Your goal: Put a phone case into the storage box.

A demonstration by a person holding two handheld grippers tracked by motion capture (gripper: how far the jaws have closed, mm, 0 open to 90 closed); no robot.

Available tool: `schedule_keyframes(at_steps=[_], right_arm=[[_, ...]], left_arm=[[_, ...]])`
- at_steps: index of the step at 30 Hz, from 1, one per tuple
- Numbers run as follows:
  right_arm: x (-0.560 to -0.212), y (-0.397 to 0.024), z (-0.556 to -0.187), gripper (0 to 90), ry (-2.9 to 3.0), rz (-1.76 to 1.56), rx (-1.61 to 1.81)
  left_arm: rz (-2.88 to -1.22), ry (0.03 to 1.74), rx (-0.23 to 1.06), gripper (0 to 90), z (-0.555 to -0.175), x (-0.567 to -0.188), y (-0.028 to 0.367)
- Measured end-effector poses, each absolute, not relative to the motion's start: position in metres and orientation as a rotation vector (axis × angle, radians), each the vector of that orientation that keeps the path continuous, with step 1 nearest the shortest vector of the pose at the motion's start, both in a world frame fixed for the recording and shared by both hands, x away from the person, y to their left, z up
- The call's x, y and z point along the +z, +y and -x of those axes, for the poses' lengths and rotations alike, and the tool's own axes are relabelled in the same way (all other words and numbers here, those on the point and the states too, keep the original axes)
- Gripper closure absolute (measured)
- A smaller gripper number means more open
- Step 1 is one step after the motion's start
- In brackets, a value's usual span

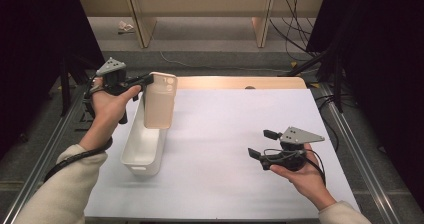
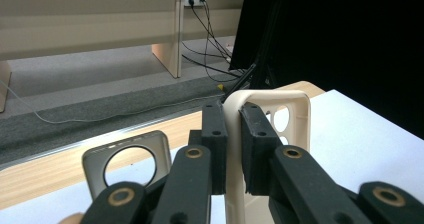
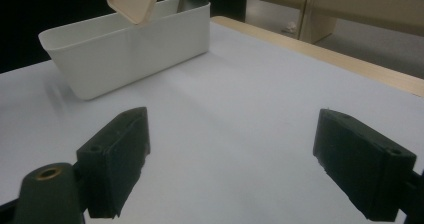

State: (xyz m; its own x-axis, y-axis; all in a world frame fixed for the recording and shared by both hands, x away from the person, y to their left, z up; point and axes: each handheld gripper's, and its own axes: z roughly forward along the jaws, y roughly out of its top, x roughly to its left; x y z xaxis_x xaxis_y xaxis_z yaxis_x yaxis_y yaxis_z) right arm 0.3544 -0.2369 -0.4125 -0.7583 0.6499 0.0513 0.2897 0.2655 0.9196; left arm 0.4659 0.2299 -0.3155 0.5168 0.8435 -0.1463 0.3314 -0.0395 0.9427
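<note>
Left gripper (image 1: 148,78): jaws closed narrow on the top edge of one beige, soft-plastic phone case (image 1: 160,100) with rounded corners and camera cut-outs; the pads pinch its thin wall from both sides.
Phone case position: hangs upright below the left gripper, lower end over the far end of the white, oblong plastic bin (image 1: 144,145), apparently clear of its rim.
Second case: a grey phone case (image 2: 126,160) with one round camera opening stands beside and below the left gripper's jaws, inside the bin.
Right gripper (image 1: 261,144): jaws spread wide, holding nothing, hovering over the white tabletop (image 1: 235,134) well apart from the bin.
Step in hand (judged): placing the beige case into the bin.
Method: keep the case vertical, centre its lower edge between the bin walls, lower it beside the grey case, then release; avoid catching the rim.
Count: phone cases, two; bins, one; grippers, two.
</note>
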Motion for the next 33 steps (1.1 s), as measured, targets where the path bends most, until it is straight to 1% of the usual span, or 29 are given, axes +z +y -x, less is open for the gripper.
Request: schedule_keyframes(at_steps=[33], right_arm=[[-0.412, -0.240, -0.355, 16.3, 2.194, -0.868, 1.499]], left_arm=[[-1.595, 1.069, 0.611, 82.2, -0.484, -0.312, 0.253]])
